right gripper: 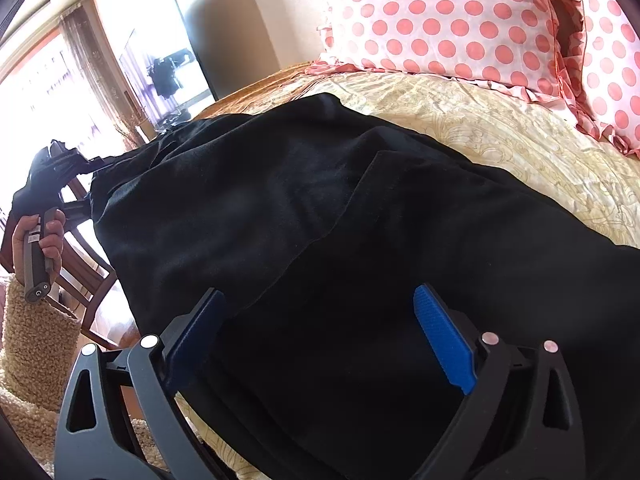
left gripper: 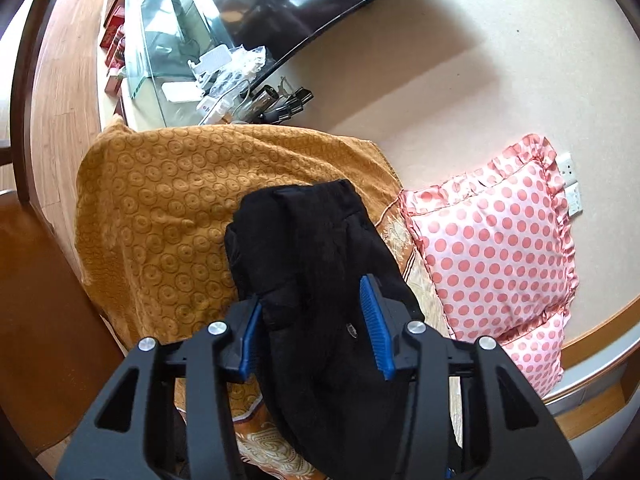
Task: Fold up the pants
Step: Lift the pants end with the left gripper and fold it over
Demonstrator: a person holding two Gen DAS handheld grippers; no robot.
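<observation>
- Two hand-held grippers sit nearest the cameras: the left hand-held gripper (left gripper: 316,328) and the right hand-held gripper (right gripper: 324,340), each with its blue pads spread wide and black cloth lying between them.
- Neither pair of pads presses the cloth, so I judge nothing is clamped on either side (the cloth simply fills the gap).
- The black pants (right gripper: 320,208) lie stretched along the bed, over a cream patterned bedspread (right gripper: 500,128); in the left wrist view one end of them (left gripper: 312,240) reaches onto an orange circle-patterned blanket (left gripper: 160,208).
- A diagonal edge crosses the cloth in the right wrist view, which suggests one layer already lies over another; how many folds are made I cannot tell.
- Beyond the pants stands a pink polka-dot pillow (left gripper: 492,248) against the wall, and farther left a television (left gripper: 304,4) above a glass-topped stand (left gripper: 168,40) crowded with small items.
- Step in hand, as I judge it: both grippers are placed at opposite ends of the pants, ready to take hold for a fold.
- The next move calls for closing each gripper on all layers at its end, then lifting evenly so one end carries over the other without dragging the bedspread.
</observation>
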